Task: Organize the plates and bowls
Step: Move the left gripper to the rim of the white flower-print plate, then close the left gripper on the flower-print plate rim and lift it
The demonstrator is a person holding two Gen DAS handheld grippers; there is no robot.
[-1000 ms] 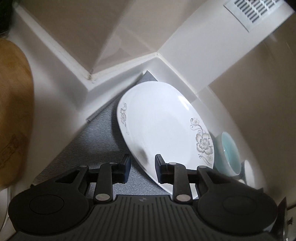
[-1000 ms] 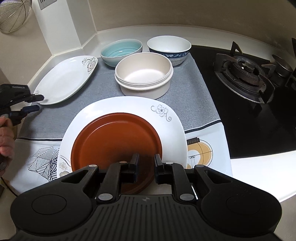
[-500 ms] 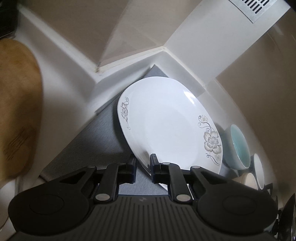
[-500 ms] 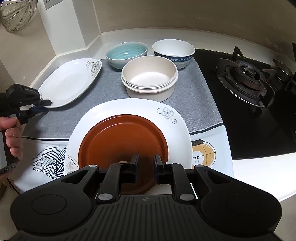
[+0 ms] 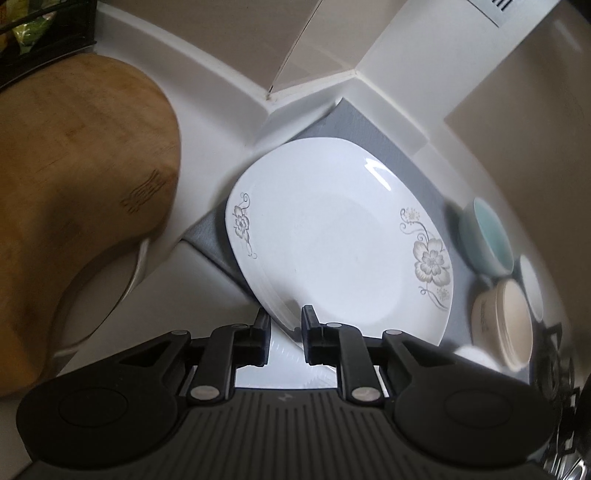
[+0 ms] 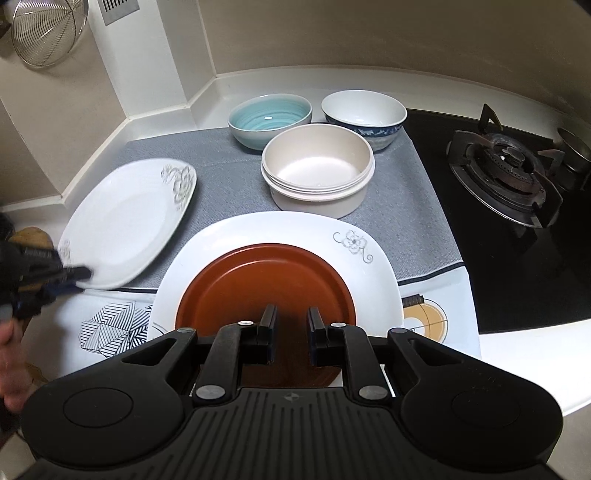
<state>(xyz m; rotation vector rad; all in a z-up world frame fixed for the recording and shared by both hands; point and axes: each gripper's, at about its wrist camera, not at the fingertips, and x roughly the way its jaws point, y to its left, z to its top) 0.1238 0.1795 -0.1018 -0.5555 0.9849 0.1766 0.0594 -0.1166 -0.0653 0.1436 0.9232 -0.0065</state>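
Note:
A white flowered plate point(image 5: 332, 240) lies on the grey mat; it also shows in the right wrist view point(image 6: 125, 221), its near edge raised. My left gripper point(image 5: 283, 321) is shut on that plate's near rim; it shows at the left of the right wrist view point(image 6: 70, 278). My right gripper point(image 6: 291, 321) is open and empty, hovering over a brown plate point(image 6: 266, 284) that sits on a larger white flowered plate point(image 6: 280, 236). Behind stand stacked cream bowls point(image 6: 317, 166), a teal bowl point(image 6: 269, 118) and a blue-patterned white bowl point(image 6: 364, 114).
A gas hob point(image 6: 506, 162) lies to the right. A wooden cutting board point(image 5: 74, 192) stands left of the held plate. The wall corner point(image 5: 273, 96) is close behind it. A wire strainer point(image 6: 44, 29) hangs on the wall. A patterned cloth point(image 6: 110, 321) covers the counter's front.
My left gripper closed on the white plate's rim and has lifted and pulled it toward the front, away from the wall corner. My right gripper stayed open over the brown plate.

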